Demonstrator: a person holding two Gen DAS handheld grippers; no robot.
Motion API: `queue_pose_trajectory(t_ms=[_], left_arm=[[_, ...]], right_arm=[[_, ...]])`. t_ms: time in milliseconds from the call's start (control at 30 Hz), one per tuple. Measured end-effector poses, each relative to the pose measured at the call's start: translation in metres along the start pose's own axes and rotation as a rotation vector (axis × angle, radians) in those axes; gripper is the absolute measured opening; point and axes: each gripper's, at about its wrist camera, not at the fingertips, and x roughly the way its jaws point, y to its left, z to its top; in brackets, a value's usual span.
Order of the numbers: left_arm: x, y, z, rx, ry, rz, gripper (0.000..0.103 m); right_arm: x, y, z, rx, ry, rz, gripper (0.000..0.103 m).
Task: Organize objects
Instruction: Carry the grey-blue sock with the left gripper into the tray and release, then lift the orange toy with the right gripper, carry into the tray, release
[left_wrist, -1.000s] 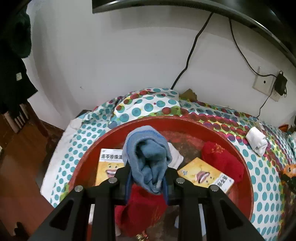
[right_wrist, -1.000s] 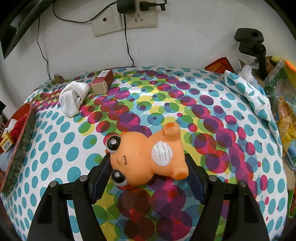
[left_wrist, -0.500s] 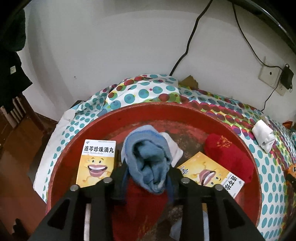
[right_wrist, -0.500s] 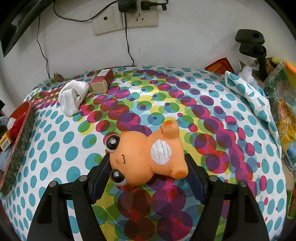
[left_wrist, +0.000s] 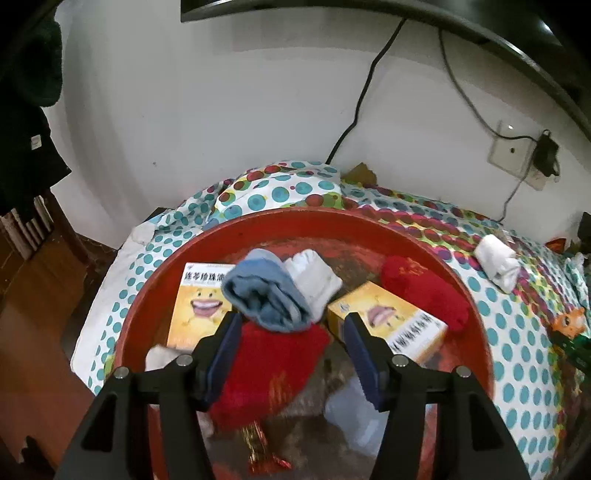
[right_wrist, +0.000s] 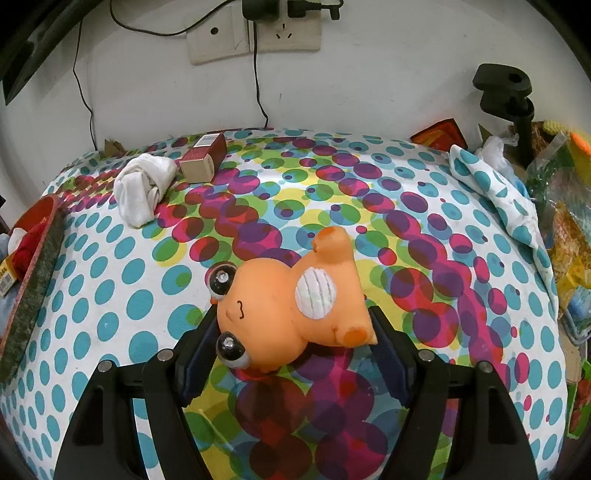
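Observation:
In the left wrist view my left gripper (left_wrist: 291, 325) hangs over the red basin (left_wrist: 295, 216), its jaws opening. The rolled blue sock (left_wrist: 266, 295) lies loose just past the fingertips, atop a red sock (left_wrist: 273, 365), and neither pad presses on it. Beside it in the basin are a white sock (left_wrist: 314, 277), two yellow boxes (left_wrist: 195, 306) (left_wrist: 388, 321) and another red sock (left_wrist: 424, 291). In the right wrist view my right gripper (right_wrist: 291, 325) is shut on the orange toy animal (right_wrist: 291, 310), which lies sideways low over the dotted tablecloth (right_wrist: 369, 184).
A rolled white sock (right_wrist: 142, 188) and a small brown-red box (right_wrist: 205, 158) lie near the wall. The basin's edge (right_wrist: 37, 266) is at the far left. Bags and a black clamp stand (right_wrist: 513, 92) crowd the right side. Cables hang from wall sockets (right_wrist: 258, 33).
The left gripper's jaws have spread and let go of the blue sock, which now rests in the basin. The left gripper also moved in over the basin. The right gripper and toy stayed still.

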Motion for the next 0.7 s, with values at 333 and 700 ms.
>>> queue_pose_trajectory(t_ms=[333,700], left_arm=[[-0.055,0.008,-0.054,-0.025,-0.074,0.043,0.059],[-0.062,0.033,-0.073,-0.028,-0.104,0.08,0.059]], right_arm=[[-0.004,-0.001,-0.002,-0.038,0.007,-0.024,0.069],[-0.017,0.007,-0.008,-0.105,-0.013,-0.017,0.041]])
